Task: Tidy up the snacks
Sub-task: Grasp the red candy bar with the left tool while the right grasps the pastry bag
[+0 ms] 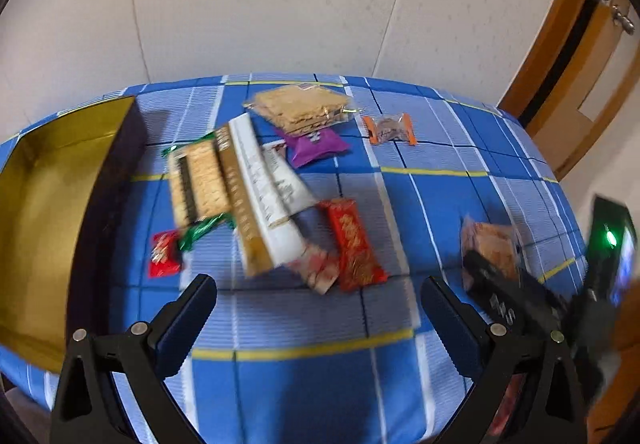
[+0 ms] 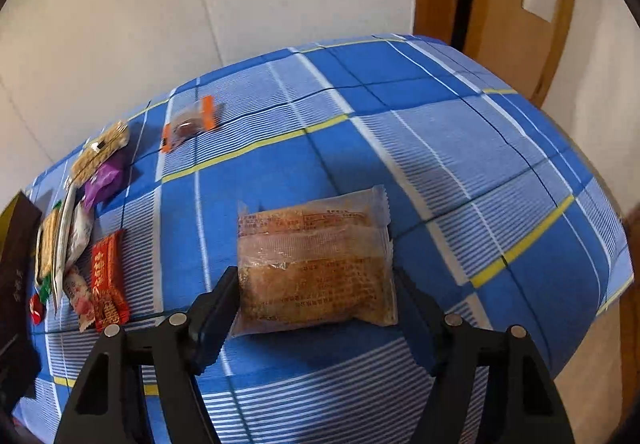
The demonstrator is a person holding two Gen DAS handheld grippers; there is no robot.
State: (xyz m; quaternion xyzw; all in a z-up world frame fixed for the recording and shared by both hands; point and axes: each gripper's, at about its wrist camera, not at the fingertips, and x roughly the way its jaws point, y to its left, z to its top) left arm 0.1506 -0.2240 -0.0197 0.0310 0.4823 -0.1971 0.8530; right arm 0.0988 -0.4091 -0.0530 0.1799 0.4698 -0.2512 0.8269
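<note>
While the right gripper [image 2: 316,300] has its two fingers set on either side of a clear packet of brown pastry [image 2: 314,264] at the lower centre of the right wrist view, the pads sit right at the wrapper's edges, and whether they press on it cannot be told. This packet lies flat on the blue plaid cloth [image 2: 420,147], well apart from the other snacks. At the bottom of the left wrist view, the left gripper [image 1: 318,304] hangs with its jaws spread wide and nothing between them, above bare cloth. Just beyond it, mid-frame, lies a heap of snacks: a red packet [image 1: 354,246], a long white-and-gold packet [image 1: 260,195], a cracker packet [image 1: 200,179] and a purple one [image 1: 316,145]. An orange-ended sweet [image 1: 391,128] lies apart, further up. A gold-lined box [image 1: 48,211] stands open at the left edge.
</note>
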